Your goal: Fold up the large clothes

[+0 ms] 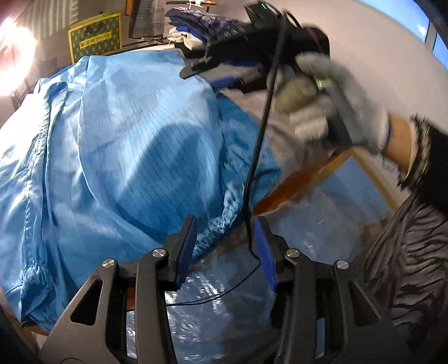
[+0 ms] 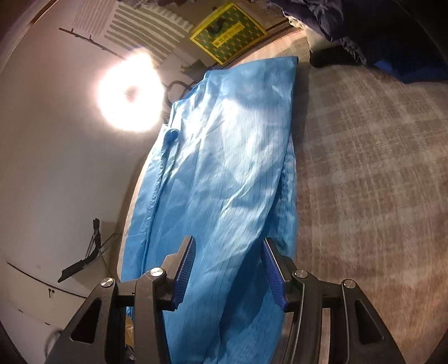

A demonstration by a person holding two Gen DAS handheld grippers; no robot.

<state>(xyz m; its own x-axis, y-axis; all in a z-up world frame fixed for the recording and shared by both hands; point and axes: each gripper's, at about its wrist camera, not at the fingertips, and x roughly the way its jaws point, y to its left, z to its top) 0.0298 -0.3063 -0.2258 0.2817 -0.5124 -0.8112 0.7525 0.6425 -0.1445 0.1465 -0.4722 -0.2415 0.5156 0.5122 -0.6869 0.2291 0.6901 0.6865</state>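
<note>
A large light-blue pinstriped garment (image 1: 126, 145) lies spread on the table, its gathered elastic hem (image 1: 212, 235) at the near edge. My left gripper (image 1: 226, 240) hovers over that hem with its jaws apart; the hem and a black cable (image 1: 257, 156) pass between the blue pads, which press on nothing. In the left wrist view a gloved hand (image 1: 344, 95) holds my right gripper (image 1: 207, 77) above the garment's far side. In the right wrist view the right gripper (image 2: 229, 266) stands open over the long folded garment (image 2: 224, 168), with cloth lying flat beneath the gap.
A pile of dark and blue clothes (image 1: 201, 25) sits at the table's far end, shown too as the pile (image 2: 364, 28). Checked grey cover (image 2: 364, 168) lies beside the garment. Wooden table edge (image 1: 305, 182), plastic bags (image 1: 224, 296), yellow-green sign (image 2: 228, 30), lamp glare (image 2: 130, 92).
</note>
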